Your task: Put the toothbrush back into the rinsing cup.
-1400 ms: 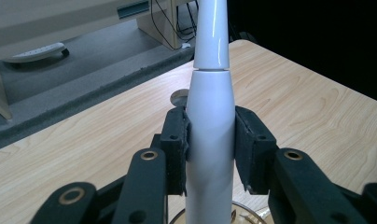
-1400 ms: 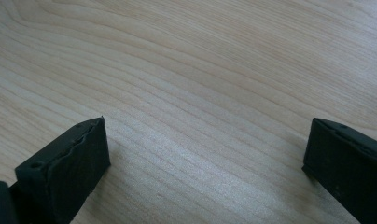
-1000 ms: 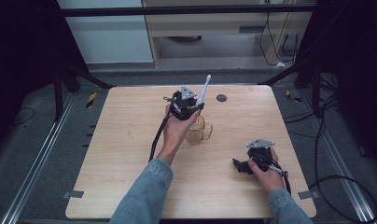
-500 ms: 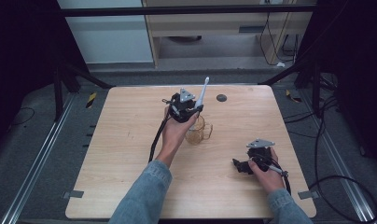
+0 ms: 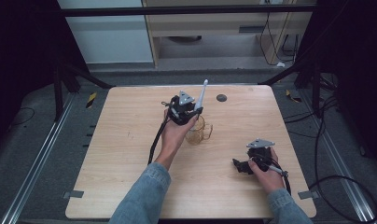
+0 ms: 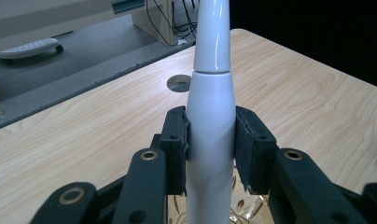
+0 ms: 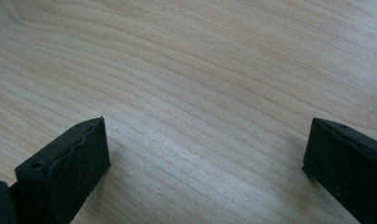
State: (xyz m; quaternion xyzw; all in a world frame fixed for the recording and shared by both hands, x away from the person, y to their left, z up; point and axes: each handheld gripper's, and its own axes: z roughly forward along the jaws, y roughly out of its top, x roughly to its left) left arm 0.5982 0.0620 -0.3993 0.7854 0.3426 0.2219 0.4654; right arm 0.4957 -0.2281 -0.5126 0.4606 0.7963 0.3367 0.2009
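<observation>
The wooden table [image 5: 130,186] carries everything in play, and most of its top is bare, which leaves both hands room to work. A small round dark hole [image 5: 221,98] sits near its far edge, right of centre.

Near the middle of the table, the left gripper [image 5: 189,109] is held up above the surface by the person's left hand [image 5: 175,135], forearm reaching in from the near edge. Its jaws are pinched on a white electric toothbrush [image 6: 211,116], one pad on each side of the thick handle just below the seam where the slimmer neck begins. Gripping at the widest, firmest part probably keeps the brush from slipping or swinging. In the high view the toothbrush [image 5: 201,93] points up and away toward the far edge, tilted slightly right.

Directly under and just near-right of that gripper stands a clear amber glass cup [image 5: 197,133] with a handle on its right side. The toothbrush's lower end hangs over or within the cup's mouth; which of the two I cannot tell, since the gripper covers the rim. The pose suggests the brush is either being lifted out of the cup or lowered into it upright.

At the near right, well apart from the cup, the right gripper [image 5: 240,166] rests low on the table in the right hand [image 5: 266,175]. Its jaws are spread wide over bare wood with nothing between them, apparently parked while the left side works.
</observation>
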